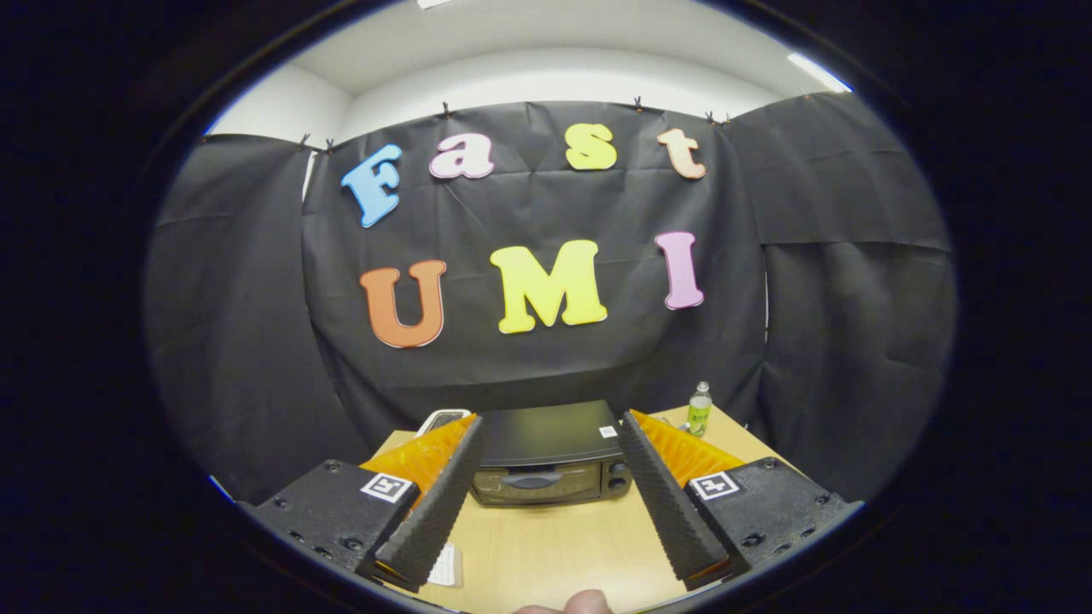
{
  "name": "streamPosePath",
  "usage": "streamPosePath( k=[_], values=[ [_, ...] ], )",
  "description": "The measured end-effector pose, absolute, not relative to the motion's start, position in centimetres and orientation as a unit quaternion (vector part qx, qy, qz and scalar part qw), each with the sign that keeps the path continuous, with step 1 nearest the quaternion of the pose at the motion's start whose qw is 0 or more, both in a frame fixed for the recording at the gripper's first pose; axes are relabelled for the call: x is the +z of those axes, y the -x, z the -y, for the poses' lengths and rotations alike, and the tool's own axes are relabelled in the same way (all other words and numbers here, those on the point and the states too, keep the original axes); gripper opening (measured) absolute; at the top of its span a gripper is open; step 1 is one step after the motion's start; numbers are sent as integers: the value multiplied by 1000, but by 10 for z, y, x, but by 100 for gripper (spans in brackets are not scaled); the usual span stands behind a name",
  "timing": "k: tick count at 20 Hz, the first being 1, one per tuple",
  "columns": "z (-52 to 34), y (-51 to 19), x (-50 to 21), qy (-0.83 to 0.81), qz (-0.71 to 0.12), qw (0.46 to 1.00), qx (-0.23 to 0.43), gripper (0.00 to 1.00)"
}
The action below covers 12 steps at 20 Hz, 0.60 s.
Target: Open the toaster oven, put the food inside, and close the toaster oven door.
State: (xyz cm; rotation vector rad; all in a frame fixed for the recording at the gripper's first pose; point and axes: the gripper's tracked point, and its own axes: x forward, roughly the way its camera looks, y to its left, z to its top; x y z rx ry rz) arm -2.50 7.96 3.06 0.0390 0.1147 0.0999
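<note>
The tongs (550,503) are spread wide, holding nothing, aimed squarely at the black box-shaped toaster oven (550,465), door closed, at the light wooden bench's (554,554) far edge, framing its handle.

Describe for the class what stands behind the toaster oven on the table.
Behind the toaster oven, door shut, hangs the black cloth wall. A small bottle stands off its back corner. The open gripper frames the oven; its fingers cover the table on both sides.
</note>
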Motion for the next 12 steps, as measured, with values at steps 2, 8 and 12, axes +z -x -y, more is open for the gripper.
streamPosePath(
  k=[2, 8, 12],
  values=[
    [-80, 26, 30, -21, -58, 997, 48, 100],
    [-85, 23, 33, -12, -50, 997, 50, 100],
    [-88, 23, 28, -2, -53, 997, 52, 100]
  ],
)
